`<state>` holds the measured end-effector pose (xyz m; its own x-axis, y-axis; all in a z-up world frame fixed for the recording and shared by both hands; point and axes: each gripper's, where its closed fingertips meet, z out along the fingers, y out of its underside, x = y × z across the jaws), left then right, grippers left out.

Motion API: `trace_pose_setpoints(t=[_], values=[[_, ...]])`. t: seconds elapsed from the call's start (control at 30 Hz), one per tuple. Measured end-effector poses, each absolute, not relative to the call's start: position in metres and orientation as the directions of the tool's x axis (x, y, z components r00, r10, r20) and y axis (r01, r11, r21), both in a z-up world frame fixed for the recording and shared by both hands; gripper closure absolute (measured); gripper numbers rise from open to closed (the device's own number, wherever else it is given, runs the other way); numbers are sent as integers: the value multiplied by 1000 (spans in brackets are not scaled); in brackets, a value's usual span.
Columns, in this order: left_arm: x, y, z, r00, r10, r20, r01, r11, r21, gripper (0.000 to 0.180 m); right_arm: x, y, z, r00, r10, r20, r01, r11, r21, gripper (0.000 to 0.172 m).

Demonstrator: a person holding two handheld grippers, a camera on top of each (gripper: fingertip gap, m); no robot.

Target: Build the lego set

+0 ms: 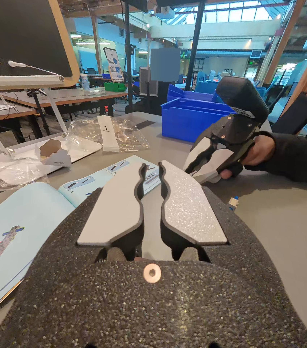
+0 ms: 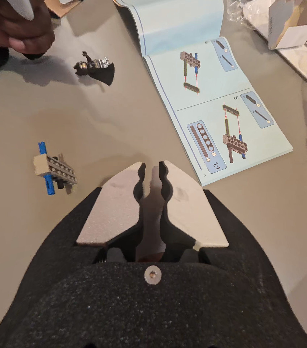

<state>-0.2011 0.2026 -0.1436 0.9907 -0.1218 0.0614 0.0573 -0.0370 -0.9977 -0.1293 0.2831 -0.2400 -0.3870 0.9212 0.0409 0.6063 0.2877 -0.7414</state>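
Both grippers empty, jaws narrowly parted: left gripper [image 1: 151, 165] above open instruction booklet [image 2: 214, 105], right gripper [image 2: 152, 165] over bare table [image 2: 111, 122]. Brick assembly [image 2: 54, 169] lying apart, frame left, probably for page comparison.

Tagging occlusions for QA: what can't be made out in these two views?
- Brick assembly: left wrist view shows only a corner; the gripper body hides the rest.
- Dark caped figure: right wrist view, too blurred for detail.
- Clear plastic bag: left wrist view, contents too small.
- Hand: right wrist view, cut by the top-left edge.
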Motion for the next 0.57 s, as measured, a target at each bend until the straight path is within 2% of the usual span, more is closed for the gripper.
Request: trace_pose_setpoints(t=[0.57], values=[[-193,205,-159,993,-88,-84,-93,-104,-990,167,-125,292,-252,-373,928,4,639,260,-724,156]])
